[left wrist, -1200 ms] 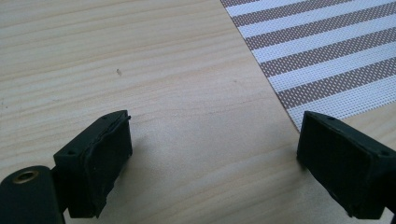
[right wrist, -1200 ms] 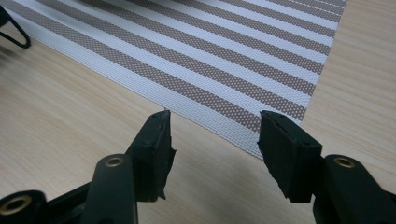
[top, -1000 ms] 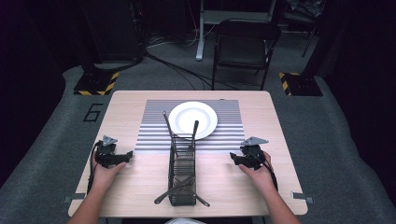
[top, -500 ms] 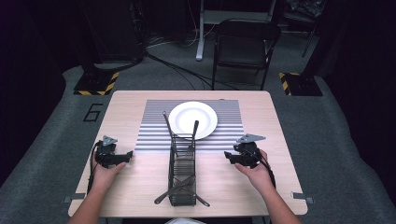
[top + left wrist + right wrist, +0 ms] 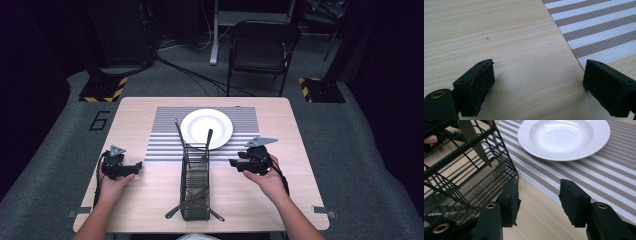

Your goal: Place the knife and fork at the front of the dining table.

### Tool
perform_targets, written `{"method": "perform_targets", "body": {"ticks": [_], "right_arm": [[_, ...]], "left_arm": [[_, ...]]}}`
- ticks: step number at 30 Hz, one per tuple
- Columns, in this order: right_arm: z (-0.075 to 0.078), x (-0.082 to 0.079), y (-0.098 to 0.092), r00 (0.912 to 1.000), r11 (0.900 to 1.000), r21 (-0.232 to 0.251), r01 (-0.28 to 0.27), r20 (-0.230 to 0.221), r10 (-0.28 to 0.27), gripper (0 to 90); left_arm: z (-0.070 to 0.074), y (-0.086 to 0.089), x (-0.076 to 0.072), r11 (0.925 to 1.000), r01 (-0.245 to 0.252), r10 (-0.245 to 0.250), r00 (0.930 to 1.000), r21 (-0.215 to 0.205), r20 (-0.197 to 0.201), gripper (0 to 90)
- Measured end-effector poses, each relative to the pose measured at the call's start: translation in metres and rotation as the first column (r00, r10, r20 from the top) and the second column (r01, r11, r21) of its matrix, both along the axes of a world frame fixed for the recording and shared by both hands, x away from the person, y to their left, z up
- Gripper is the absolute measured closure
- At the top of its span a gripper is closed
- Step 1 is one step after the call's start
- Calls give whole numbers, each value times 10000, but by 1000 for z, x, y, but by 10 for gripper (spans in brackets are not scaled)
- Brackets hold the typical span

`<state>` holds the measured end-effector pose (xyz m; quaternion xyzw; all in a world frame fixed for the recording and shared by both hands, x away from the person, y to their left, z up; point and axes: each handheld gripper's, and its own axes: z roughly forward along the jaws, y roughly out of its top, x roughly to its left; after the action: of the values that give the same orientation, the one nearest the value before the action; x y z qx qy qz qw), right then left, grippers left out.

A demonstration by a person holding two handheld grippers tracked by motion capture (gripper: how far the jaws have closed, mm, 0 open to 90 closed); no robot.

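A black wire cutlery basket [image 5: 195, 183] lies lengthwise in the middle of the table. Several utensils [image 5: 208, 141] poke out of its ends. Behind it a white plate [image 5: 206, 128] rests on a striped placemat [image 5: 165, 135]. My right gripper [image 5: 233, 163] is open just right of the basket and holds nothing. In the right gripper view the right gripper [image 5: 539, 195] points at the placemat's edge, with the basket [image 5: 461, 170] at its left and the plate [image 5: 564, 137] ahead. My left gripper [image 5: 135, 167] is open over bare wood. In its own view the left gripper [image 5: 537, 72] is empty.
A corner of the placemat [image 5: 599, 30] lies ahead and to the right of the left jaws. A knife blade [image 5: 472, 140] shows inside the basket. A folding chair [image 5: 262, 47] stands beyond the table's far edge. The wooden table [image 5: 280, 200] has bare room near each hand.
My right gripper has moved left toward the basket, rising a little. The left gripper and the objects have stayed put.
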<state>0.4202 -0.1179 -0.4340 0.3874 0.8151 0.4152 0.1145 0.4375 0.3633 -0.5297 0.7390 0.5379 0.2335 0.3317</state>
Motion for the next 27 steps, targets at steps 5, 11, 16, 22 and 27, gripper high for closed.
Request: {"method": "perform_targets", "body": {"ticks": [5, 11, 16, 22, 27], "right_arm": [[10, 1, 7, 9997, 9998, 48, -192, 124, 191, 496], [21, 3, 17, 9982, 9986, 14, -535, 282, 535, 513], [29, 5, 27, 9957, 9966, -116, -821, 427, 825, 514], [36, 7, 40, 9926, 9939, -140, -1093, 522, 1099, 535], [37, 13, 51, 9898, 9910, -188, -1325, 510, 1333, 544]], "left_arm": [[0, 0, 0, 10000, 3, -3, 10000, 1, 2, 100], [0, 0, 0, 10000, 3, -3, 10000, -12, 8, 100], [0, 0, 0, 10000, 0, 0, 10000, -18, 9, 100], [0, 0, 0, 10000, 0, 0, 10000, -15, 8, 100], [0, 0, 0, 10000, 0, 0, 10000, -15, 10, 100]]}}
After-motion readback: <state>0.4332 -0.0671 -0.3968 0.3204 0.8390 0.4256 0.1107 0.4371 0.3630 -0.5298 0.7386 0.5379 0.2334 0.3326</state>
